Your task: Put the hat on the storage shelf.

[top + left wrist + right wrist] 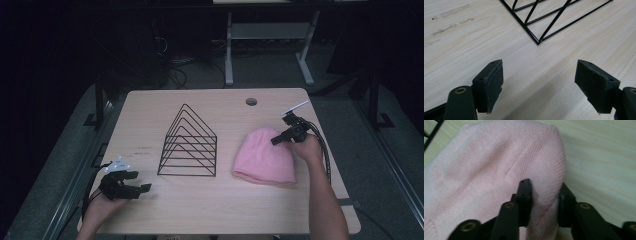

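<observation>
A pink knitted beanie (265, 155) lies flat on the right half of the wooden table (220, 200). My right gripper (277, 139) comes in from the right at the beanie's top edge. In the right gripper view its jaws pinch a raised fold of the beanie (499, 157), with the gripper (544, 187) shut on that fabric. A black wire file rack (189, 145) stands at the table's middle. My left gripper (137, 182) rests low at the front left, open. In the left gripper view nothing lies between its pads (491, 82), and a corner of the rack (539, 41) lies ahead.
A round cable hole (251, 101) sits near the table's far edge. Cables trail from both grippers off the table's sides. Behind the table stands a white desk frame (229, 50) on a dark floor. Bare wood lies between the rack and the front edge.
</observation>
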Action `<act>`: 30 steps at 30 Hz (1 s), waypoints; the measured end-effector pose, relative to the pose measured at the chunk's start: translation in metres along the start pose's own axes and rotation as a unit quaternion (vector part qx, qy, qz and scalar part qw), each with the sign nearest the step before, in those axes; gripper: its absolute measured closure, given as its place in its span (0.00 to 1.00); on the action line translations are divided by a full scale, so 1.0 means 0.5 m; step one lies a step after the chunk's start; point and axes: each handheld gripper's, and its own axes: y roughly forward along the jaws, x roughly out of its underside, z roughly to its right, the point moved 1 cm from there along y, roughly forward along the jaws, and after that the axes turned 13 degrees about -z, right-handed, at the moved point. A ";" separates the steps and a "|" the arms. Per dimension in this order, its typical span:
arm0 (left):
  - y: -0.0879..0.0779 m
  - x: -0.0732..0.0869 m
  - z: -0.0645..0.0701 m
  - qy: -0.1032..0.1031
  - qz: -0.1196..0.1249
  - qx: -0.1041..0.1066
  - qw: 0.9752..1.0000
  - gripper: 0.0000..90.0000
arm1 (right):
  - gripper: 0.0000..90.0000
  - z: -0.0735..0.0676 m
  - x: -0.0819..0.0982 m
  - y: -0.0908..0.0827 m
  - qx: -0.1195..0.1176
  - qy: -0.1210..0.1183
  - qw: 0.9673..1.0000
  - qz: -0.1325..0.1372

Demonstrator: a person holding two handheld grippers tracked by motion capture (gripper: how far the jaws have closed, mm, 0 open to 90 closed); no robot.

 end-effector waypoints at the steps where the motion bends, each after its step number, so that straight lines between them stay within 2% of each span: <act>1: 0.000 0.000 0.000 0.000 0.000 0.000 1.000 0.26 | 0.80 0.000 0.001 -0.001 -0.003 0.000 1.000 0.001; 10: 0.002 0.002 -0.002 -0.003 -0.001 0.003 1.000 0.26 | 0.87 -0.005 0.008 -0.018 -0.017 -0.016 1.000 0.013; 14: 0.001 0.001 -0.001 -0.004 -0.001 0.005 1.000 0.26 | 0.87 -0.011 0.013 -0.032 -0.014 -0.022 1.000 0.017; 17: -0.003 -0.001 0.003 -0.007 0.003 0.012 1.000 0.26 | 0.88 -0.025 0.022 -0.060 -0.020 -0.036 0.999 0.034; 22: -0.013 -0.008 0.011 0.006 0.000 0.018 1.000 0.27 | 0.88 -0.043 0.036 -0.106 -0.029 -0.054 0.996 0.061; 26: -0.028 -0.023 0.019 0.015 0.006 0.020 1.000 0.27 | 0.88 -0.062 0.048 -0.152 -0.025 -0.071 0.994 0.082; 30: -0.045 -0.042 0.033 0.030 0.006 0.033 0.999 0.27 | 0.88 -0.081 0.059 -0.201 -0.020 -0.085 0.992 0.093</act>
